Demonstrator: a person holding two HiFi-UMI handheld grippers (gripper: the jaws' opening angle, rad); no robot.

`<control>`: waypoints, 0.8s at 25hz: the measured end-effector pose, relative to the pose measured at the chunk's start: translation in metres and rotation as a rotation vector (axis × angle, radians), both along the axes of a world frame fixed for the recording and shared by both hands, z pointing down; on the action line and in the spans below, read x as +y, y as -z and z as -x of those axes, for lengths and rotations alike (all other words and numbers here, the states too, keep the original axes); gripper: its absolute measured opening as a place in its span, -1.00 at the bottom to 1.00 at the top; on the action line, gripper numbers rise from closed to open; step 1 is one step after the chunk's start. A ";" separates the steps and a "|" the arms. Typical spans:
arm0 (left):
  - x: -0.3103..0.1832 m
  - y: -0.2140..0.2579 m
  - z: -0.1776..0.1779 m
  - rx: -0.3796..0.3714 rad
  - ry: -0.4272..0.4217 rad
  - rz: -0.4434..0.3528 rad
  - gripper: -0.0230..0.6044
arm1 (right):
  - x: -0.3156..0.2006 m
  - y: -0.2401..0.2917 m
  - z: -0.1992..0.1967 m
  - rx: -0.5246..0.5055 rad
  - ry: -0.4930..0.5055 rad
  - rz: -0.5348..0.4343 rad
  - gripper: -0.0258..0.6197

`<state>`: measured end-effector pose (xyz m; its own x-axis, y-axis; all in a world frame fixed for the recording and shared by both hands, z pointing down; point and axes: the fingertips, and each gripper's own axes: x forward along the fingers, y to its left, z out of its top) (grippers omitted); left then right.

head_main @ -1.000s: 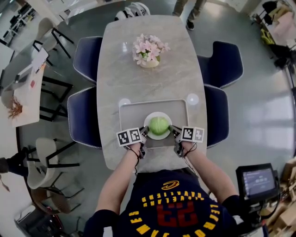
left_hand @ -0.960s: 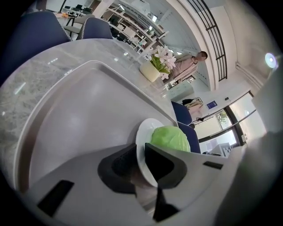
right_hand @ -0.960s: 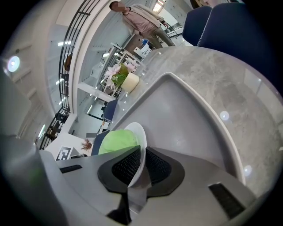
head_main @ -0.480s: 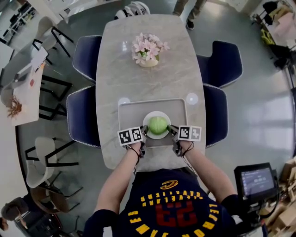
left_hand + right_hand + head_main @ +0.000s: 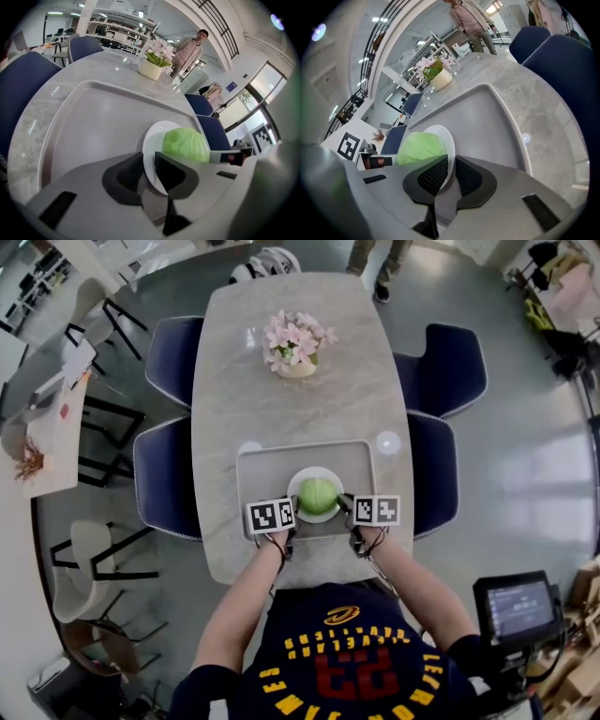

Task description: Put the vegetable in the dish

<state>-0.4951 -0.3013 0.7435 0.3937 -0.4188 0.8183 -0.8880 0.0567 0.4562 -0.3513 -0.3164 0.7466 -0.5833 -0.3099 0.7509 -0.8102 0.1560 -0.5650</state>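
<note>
Plainly, the green vegetable (image 5: 319, 495) already sits in the white dish (image 5: 319, 472), over the grey tray (image 5: 267, 465) at the near end of the table (image 5: 300, 399). The left claw (image 5: 149, 161) pinches the dish's rim on one side, and the right claw (image 5: 451, 165) pinches the opposite rim. I cannot tell whether the dish is lifted.
</note>
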 end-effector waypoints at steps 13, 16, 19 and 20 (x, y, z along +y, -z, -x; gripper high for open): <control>0.001 0.008 0.022 -0.069 0.062 -0.029 -0.69 | -0.005 0.032 -0.016 -0.069 -0.084 -0.057 -0.80; 0.001 0.019 0.032 -0.018 0.150 -0.065 -0.69 | -0.003 0.048 -0.014 -0.115 -0.100 -0.079 -0.80; 0.006 0.036 0.038 0.040 0.234 -0.106 -0.69 | -0.001 0.065 -0.013 -0.171 -0.117 -0.095 -0.81; 0.008 0.042 0.038 0.053 0.252 -0.120 -0.69 | 0.000 0.071 -0.013 -0.187 -0.119 -0.102 -0.80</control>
<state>-0.5332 -0.2931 0.7011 0.3056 -0.6018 0.7379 -0.8274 0.2157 0.5186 -0.3387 -0.3159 0.6758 -0.6639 -0.4533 0.5948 -0.7092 0.1292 -0.6931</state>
